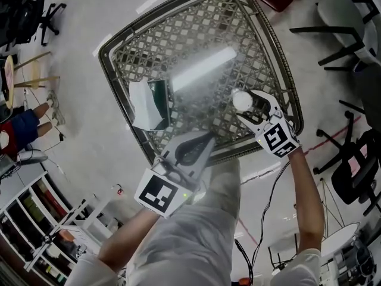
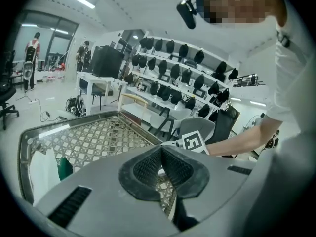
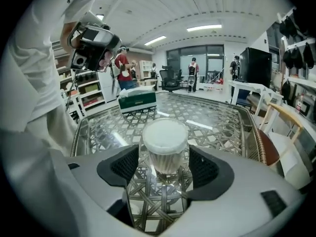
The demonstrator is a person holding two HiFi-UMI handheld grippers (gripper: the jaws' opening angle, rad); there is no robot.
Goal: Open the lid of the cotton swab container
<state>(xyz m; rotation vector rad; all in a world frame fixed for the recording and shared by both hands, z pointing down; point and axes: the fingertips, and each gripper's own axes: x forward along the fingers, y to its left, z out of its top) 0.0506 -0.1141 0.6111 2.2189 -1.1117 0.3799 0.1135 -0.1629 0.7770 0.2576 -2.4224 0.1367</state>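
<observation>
A container [image 3: 165, 154] of cotton swabs is seen standing upright on the glass top of the wicker-framed desk [image 1: 119, 43]. In the head view it is placed toward 3 o'clock from the desk's middle. It is closed by a round white lid [image 3: 165, 135], which is seated flat on top.

The right claw [image 3: 164, 165] is spread wide. The container is framed between its two jaws. In the right gripper view a gap is left on either side, so the dark pads [image 3: 123, 166] are not pressed on it. In the head view this claw is brought in from about 5 o'clock of the container and is slanted downward.

The left claw [image 2: 161, 168] is pressed together, and nothing is pinched in it. In the head view its tips are found over the desk's near rim, at about 6 o'clock, well apart from the container.

A green-and-white tissue box [image 1: 149, 103] is set on the glass at 9 o'clock of the desk's middle, well apart from the container. A long bright reflection [image 1: 202, 69] is laid across the glass between the two, nearer 12 o'clock.

Office chairs [image 1: 339, 16] are seen on the floor past the desk's 2 o'clock corner.
</observation>
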